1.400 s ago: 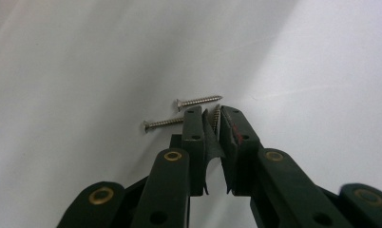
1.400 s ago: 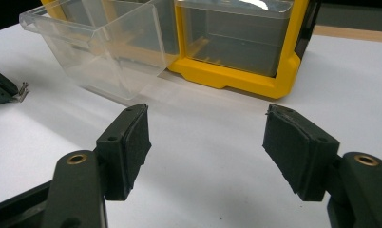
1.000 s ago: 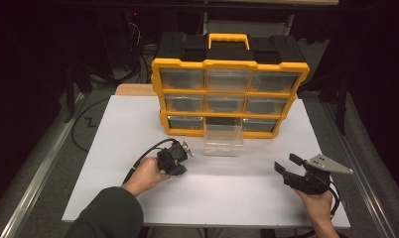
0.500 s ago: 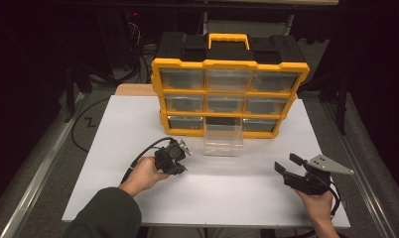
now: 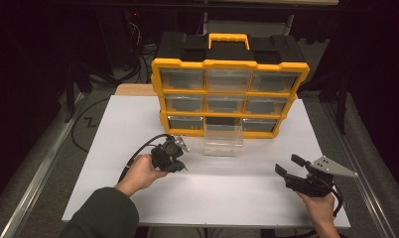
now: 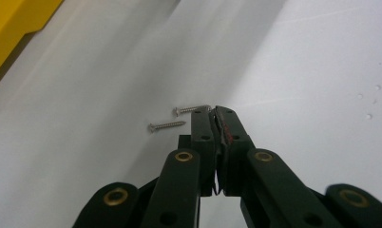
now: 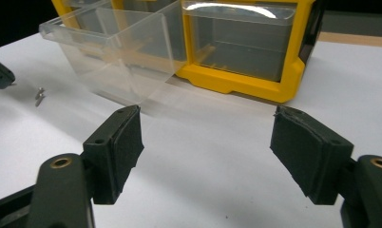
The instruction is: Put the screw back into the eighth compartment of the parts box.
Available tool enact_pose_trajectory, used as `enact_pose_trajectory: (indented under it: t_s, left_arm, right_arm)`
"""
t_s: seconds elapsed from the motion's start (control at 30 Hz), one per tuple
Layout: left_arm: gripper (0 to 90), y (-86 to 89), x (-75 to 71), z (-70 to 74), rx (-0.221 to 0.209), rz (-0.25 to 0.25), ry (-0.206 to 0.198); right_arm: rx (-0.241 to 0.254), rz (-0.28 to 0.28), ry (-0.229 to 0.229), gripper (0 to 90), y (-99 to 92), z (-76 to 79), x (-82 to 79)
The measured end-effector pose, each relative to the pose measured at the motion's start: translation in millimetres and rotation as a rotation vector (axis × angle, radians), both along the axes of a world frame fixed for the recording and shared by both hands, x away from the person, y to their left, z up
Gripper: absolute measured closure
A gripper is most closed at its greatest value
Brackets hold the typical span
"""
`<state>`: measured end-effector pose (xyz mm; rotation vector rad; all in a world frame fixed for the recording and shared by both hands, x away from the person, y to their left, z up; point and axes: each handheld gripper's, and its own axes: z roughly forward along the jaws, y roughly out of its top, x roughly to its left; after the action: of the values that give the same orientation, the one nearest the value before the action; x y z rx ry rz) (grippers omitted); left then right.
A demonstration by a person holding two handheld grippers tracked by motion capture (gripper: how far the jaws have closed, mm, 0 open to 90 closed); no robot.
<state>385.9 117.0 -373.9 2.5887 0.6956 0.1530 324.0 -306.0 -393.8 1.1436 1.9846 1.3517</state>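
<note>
Left tongs point(image 6: 213, 110) closed, tips at upper small silver screw point(image 6: 193, 109) on white table point(image 5: 138, 124), nothing visibly caught. Right tongs point(image 7: 205, 152) wide open, empty. Screws light, stiff, slippery, roll-prone; pinch mid-shank. Clear plastic drawer point(image 5: 222, 140) nearby.

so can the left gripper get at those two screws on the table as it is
Probably yes. The left gripper sits with its tips right beside the two screws on the bare white table, nothing between them. But its jaws are shut with nothing visibly between them, so it would have to open first.
</note>
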Motion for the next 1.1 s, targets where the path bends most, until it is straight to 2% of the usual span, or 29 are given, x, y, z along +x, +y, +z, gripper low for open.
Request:
enact_pose_trajectory:
  t_s: [0.13, 0.23, 0.57, 1.1]
  left_arm:
    - [87.0, 2.0, -0.3, 4.0, -0.018, 0.002, -0.001]
    - [87.0, 4.0, 0.0, 7.6, -0.035, 0.007, -0.003]
    - [87.0, 8.6, 1.4, 23.9, -0.099, 0.022, -0.016]
    - [87.0, 11.1, 7.2, 42.9, -0.135, 0.034, -0.032]
  right_arm:
    - [0.003, 0.011, -0.013, 25.6, -0.1, 0.2, -2.0]
    - [0.009, 0.013, -0.004, 25.1, -1.5, -1.1, -1.5]
    - [0.022, -0.010, -0.027, 25.2, -5.1, -0.4, -8.7]
    - [0.022, -0.012, -0.025, 25.8, -4.8, -0.4, -9.0]
